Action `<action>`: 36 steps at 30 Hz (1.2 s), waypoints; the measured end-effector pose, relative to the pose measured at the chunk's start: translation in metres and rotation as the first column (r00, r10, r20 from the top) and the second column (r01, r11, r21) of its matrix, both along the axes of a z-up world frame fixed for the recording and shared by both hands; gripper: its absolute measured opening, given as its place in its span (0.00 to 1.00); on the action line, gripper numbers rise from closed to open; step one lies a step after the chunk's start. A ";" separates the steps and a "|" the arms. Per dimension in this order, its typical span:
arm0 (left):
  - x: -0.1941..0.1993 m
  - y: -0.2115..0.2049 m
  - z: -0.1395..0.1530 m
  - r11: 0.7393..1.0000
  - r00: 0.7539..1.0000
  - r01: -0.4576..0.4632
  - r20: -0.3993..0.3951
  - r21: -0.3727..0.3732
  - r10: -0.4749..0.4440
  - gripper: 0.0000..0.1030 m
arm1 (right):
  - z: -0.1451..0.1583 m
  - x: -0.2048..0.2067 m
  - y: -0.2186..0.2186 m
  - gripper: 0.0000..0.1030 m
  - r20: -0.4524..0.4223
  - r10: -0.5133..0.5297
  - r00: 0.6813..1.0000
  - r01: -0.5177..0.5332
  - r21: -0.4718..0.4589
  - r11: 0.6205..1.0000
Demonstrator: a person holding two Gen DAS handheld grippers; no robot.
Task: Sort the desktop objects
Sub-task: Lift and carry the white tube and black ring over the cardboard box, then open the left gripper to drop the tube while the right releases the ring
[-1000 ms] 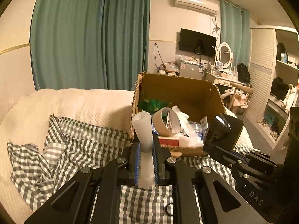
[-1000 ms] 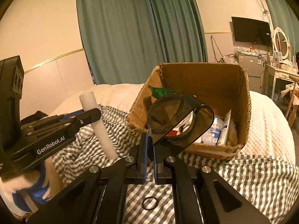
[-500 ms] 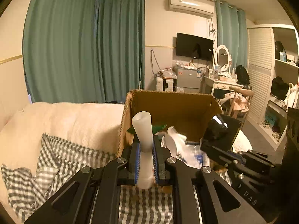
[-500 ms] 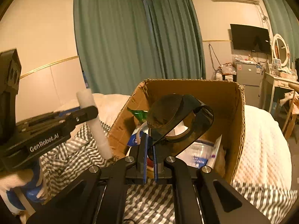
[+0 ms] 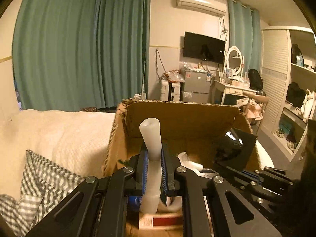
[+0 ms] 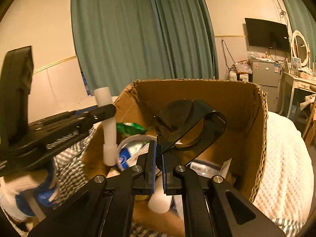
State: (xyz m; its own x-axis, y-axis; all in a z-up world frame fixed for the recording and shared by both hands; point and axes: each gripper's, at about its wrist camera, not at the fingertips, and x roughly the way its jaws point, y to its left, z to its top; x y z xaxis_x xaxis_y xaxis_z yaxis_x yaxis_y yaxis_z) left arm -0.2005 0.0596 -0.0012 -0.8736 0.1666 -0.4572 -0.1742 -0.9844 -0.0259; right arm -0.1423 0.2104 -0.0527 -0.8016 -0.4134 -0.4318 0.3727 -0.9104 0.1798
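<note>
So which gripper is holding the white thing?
The left gripper. It pinches a white tube upright over the cardboard box; the right gripper holds a dark curved plastic piece.

Teal pleated curtains [image 5: 83, 47] are hung across the far wall. A white air conditioner [image 5: 201, 0] is mounted above a black wall television [image 5: 204, 46]. An oval white-framed mirror [image 5: 234, 60] is stood on a white dressing table [image 5: 233, 87].

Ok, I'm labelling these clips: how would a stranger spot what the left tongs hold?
Find the cardboard box on the bed. Over its left side, the left tongs grip a white plastic tube standing upright, the only plain white stick there.
</note>
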 end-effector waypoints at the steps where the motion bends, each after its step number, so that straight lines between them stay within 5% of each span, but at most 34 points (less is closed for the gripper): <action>1: -0.006 0.001 -0.001 1.000 1.000 0.001 0.005 -0.001 -0.001 0.11 | 0.000 -0.006 0.002 0.04 0.004 -0.002 1.000 0.002 -0.007 1.000; 14: -0.066 0.013 -0.009 1.000 0.998 0.004 0.055 -0.006 -0.004 0.17 | -0.018 -0.038 0.002 0.06 0.072 -0.020 0.997 0.018 0.023 1.000; 17: -0.067 0.012 -0.011 1.000 0.998 -0.017 0.055 -0.007 0.017 0.42 | -0.020 -0.039 0.002 0.10 0.080 -0.026 0.996 0.024 0.024 0.999; 18: -0.065 0.010 -0.011 1.000 0.999 -0.030 0.045 -0.003 0.030 0.59 | -0.021 -0.039 0.003 0.10 0.089 -0.021 0.996 0.019 0.015 1.000; 29: -0.032 -0.005 0.001 0.997 0.998 -0.069 0.009 0.020 0.069 0.63 | -0.010 -0.025 0.007 0.21 0.057 -0.049 0.997 0.048 0.022 0.999; 36: -0.003 -0.015 0.019 0.996 0.996 -0.094 -0.008 -0.007 0.094 0.74 | 0.005 -0.013 0.003 0.22 0.029 -0.048 0.998 0.047 0.017 0.999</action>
State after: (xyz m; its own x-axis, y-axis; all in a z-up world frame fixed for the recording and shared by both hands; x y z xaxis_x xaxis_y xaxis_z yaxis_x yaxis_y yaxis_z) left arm -0.2031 0.0451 0.0179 -0.8889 0.0799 -0.4511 -0.0809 -0.9966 -0.0171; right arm -0.1548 0.2132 -0.0481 -0.8068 -0.3682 -0.4620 0.3238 -0.9297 0.1754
